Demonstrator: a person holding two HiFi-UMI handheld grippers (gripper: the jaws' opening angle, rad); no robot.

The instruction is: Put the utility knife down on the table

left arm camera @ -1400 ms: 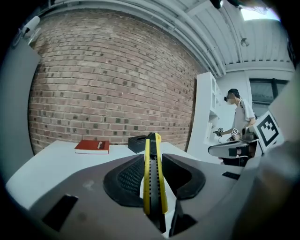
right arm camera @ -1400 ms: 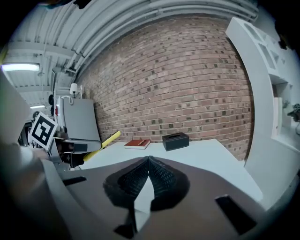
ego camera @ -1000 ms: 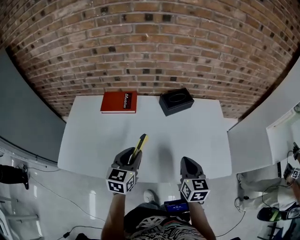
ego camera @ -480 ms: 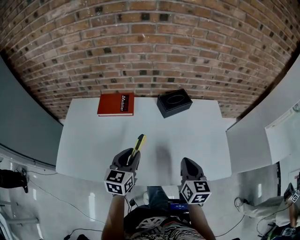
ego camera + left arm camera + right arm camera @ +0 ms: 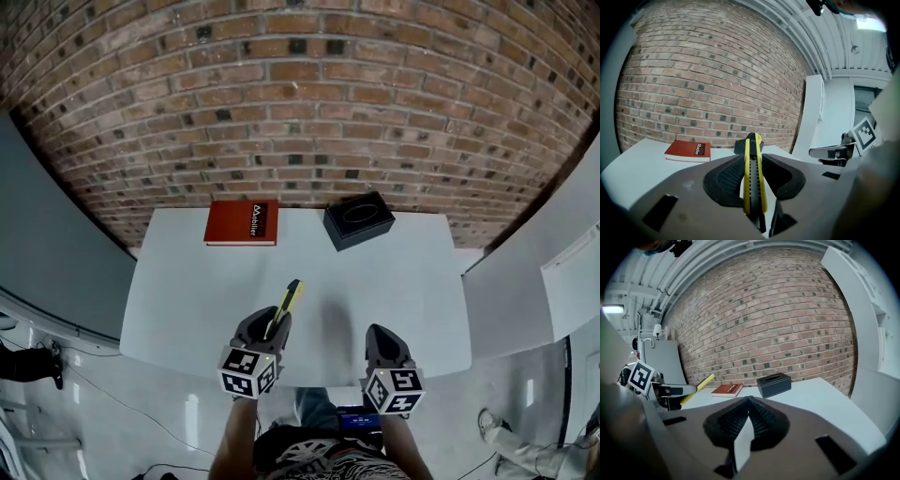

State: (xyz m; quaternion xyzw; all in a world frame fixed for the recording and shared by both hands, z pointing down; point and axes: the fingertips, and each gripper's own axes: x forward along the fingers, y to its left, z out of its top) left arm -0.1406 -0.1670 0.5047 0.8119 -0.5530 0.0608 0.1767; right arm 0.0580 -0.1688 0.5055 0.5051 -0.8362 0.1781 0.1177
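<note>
Gently lower the left gripper, pinching the utility knife, flat onto the counter; the right gripper sits pressed together, empty.

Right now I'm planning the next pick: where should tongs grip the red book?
Probably the near edge of the red rectangular book, coming low from the person's side: it lies flat on the white table, far edge by the brick wall.
</note>
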